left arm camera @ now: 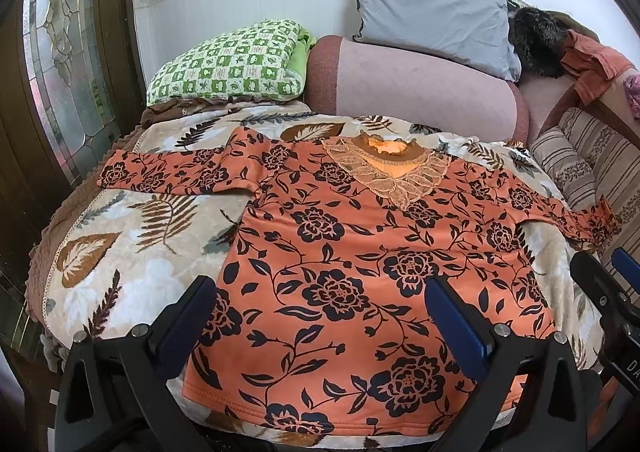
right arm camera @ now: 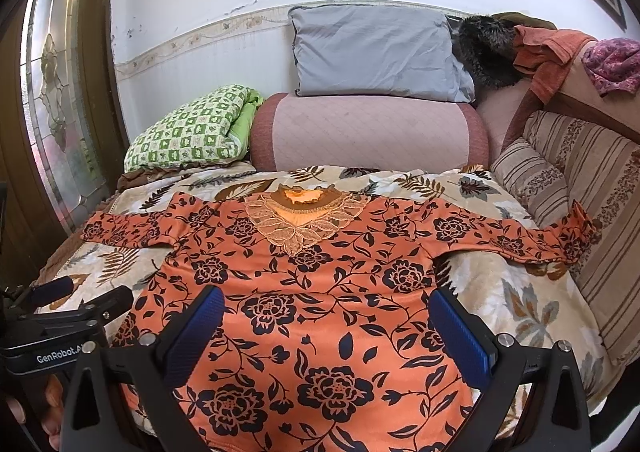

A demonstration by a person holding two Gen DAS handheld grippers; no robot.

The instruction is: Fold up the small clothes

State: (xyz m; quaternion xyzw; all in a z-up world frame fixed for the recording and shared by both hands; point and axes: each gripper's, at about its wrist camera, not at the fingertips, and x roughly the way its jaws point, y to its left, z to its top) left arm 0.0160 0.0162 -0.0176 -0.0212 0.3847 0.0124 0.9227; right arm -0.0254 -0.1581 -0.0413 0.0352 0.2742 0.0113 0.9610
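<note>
I am holding both tools low over the near hem of the blouse (left arm camera: pixel 360 252), and both are gaping wide with nothing between their pads. My left gripper (left arm camera: pixel 320 316) is hanging above the hem's left half, its left finger sitting just past the garment's left edge, over the leaf-print blanket (left arm camera: pixel 120 252). My right gripper (right arm camera: pixel 328 332) is hovering over the hem's middle and right part, with orange cloth showing under and between both of its fingers.

Ahead of the fingers, the blouse is lying flat and face up, its body running straight away from me, hem nearest, lace collar (left arm camera: pixel 384 167) farthest. The two sleeves are stretching crosswise to that line: the left sleeve (left arm camera: pixel 168 171) is reaching out forward and left of my left fingers, the right sleeve (right arm camera: pixel 520 236) forward and right of my right fingers, its cuff ending against the striped cushion (right arm camera: pixel 568 187).

I am judging that each sleeve belongs to the hand on its own side, folding inward across the body.
</note>
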